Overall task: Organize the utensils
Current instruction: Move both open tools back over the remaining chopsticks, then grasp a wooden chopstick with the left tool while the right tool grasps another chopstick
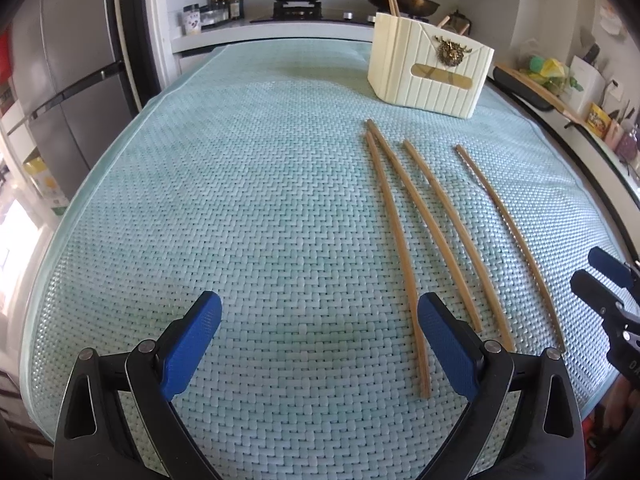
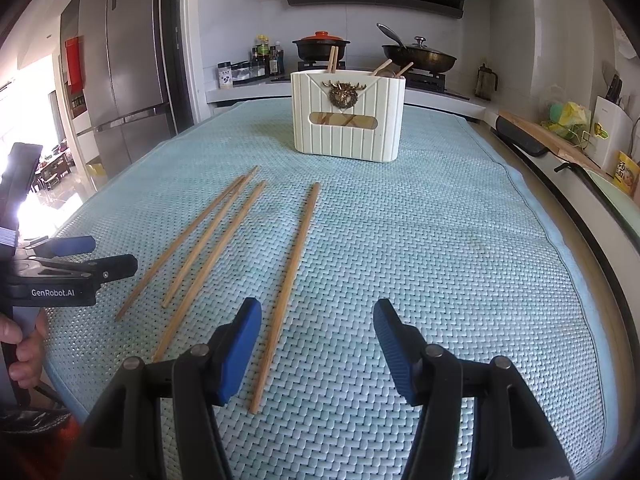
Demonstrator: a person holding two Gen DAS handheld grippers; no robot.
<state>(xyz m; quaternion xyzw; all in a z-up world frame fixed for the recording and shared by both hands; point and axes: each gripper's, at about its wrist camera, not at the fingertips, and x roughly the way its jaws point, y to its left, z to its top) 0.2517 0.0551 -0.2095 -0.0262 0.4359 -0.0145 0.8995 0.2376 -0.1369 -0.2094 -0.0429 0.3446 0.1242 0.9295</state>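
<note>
Woven teal mat [image 2: 440, 240], kitchen counter

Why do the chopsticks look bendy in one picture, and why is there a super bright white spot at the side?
Left wrist view: the fisheye lens bows the four wooden chopsticks and curves the pale green woven mat's edge; everything stays sharp. Right wrist view: daylight from the doorway at the left washes out to white, and the chopsticks look nearly straight.

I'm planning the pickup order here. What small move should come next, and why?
Probably lower the right gripper a little leftward onto the nearest chopstick. It lies apart from the other three chopsticks, just beside the open right gripper, and the holder stands straight ahead.
</note>
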